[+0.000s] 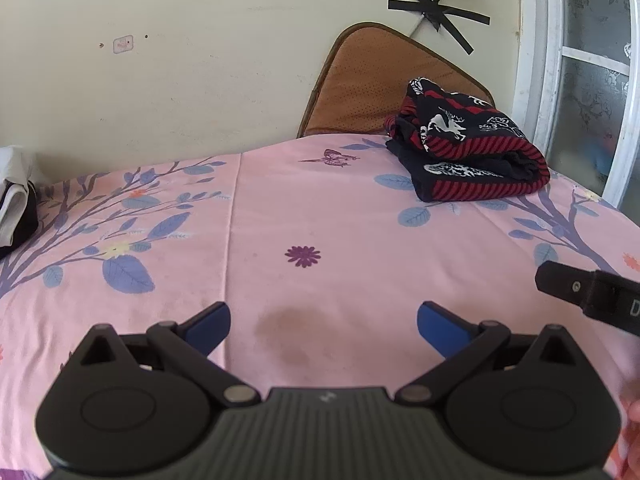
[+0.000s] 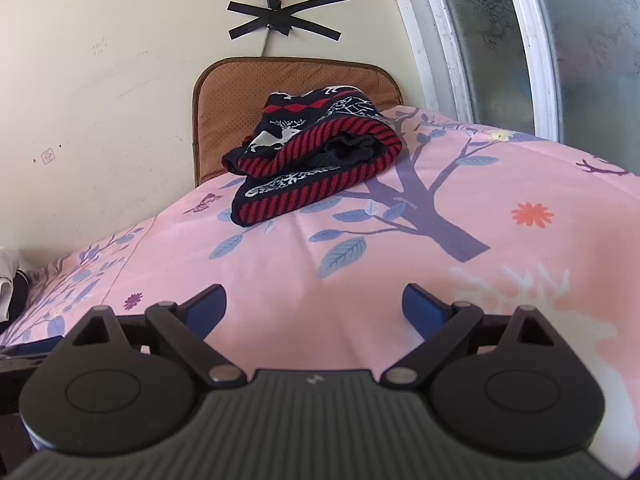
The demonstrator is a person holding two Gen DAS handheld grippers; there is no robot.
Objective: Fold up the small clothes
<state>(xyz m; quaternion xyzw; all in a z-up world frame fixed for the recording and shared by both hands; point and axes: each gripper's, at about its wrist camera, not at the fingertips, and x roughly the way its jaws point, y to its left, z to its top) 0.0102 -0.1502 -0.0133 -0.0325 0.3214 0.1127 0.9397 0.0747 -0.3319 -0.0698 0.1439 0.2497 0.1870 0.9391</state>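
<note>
I noted both hand-held grippers, left (image 1: 323,322) and right (image 2: 314,305), spread and empty above the bed (image 1: 360,216). The folded sweater (image 2: 316,160) showed its open hem only in the right view; only the left view showed a brown stain (image 1: 290,330).

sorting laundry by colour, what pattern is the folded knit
Folded black knit garment: red stripes, white deer motifs; clearest in right wrist view.

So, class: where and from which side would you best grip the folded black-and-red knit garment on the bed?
Grip the knit garment at its red-striped edge facing the open right gripper, coming in low from the near side: there the folded layers show as a rounded roll. That is a judgement.
</note>
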